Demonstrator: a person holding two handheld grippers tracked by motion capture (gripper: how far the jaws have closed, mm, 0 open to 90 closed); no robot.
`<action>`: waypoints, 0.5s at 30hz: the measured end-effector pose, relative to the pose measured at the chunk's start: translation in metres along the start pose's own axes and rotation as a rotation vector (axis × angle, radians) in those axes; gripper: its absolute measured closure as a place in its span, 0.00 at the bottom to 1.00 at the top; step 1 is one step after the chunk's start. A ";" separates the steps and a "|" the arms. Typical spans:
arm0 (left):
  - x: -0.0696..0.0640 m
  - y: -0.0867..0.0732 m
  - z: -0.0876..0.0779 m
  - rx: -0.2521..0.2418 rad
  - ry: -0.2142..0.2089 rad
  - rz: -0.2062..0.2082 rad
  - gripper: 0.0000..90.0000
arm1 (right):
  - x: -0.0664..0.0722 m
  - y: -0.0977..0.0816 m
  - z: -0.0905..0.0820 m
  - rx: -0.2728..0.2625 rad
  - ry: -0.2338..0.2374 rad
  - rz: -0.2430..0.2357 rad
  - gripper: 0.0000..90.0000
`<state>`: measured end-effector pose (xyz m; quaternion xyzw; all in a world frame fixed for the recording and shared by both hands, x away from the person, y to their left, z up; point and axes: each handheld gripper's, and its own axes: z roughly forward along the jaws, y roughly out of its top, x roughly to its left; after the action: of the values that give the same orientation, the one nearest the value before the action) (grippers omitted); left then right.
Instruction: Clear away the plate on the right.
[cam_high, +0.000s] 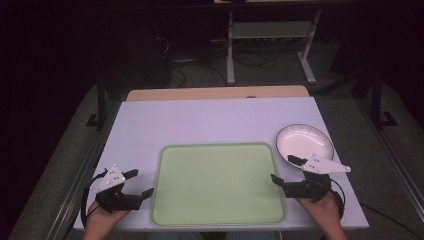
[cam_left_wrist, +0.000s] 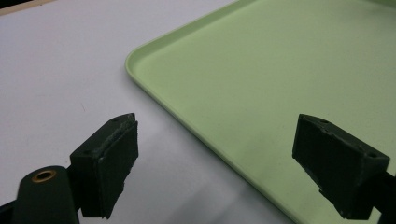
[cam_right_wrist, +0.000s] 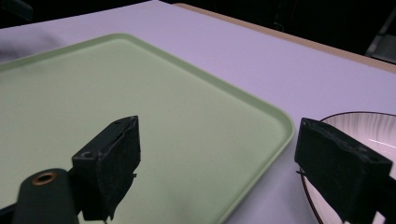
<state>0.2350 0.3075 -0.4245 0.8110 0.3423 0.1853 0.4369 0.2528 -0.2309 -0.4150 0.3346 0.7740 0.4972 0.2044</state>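
From above, my left gripper hangs at the table's near left corner, jaws spread wide and holding nothing, just beside the left rim of the light green tray that lies along the near edge. My right gripper sits near the right edge, jaws wide and bare, between the tray and the white bowl.

Along my left gripper, the tray's rim runs between the open jaws.

Along my right gripper, the tray's corner lies between the gaping jaws, the bowl behind the right one.
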 end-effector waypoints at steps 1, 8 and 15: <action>0.000 0.000 0.000 0.000 0.000 0.000 0.16 | 0.000 0.000 0.000 -0.003 -0.001 0.000 0.15; 0.000 0.000 0.000 -0.001 -0.001 0.001 0.16 | 0.000 0.001 -0.002 -0.006 0.001 0.002 0.15; -0.001 0.000 0.000 -0.001 -0.003 0.002 0.16 | 0.000 0.002 -0.005 -0.007 0.000 -0.001 0.15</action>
<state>0.2345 0.3071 -0.4245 0.8114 0.3407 0.1846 0.4376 0.2504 -0.2336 -0.4114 0.3336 0.7724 0.4997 0.2057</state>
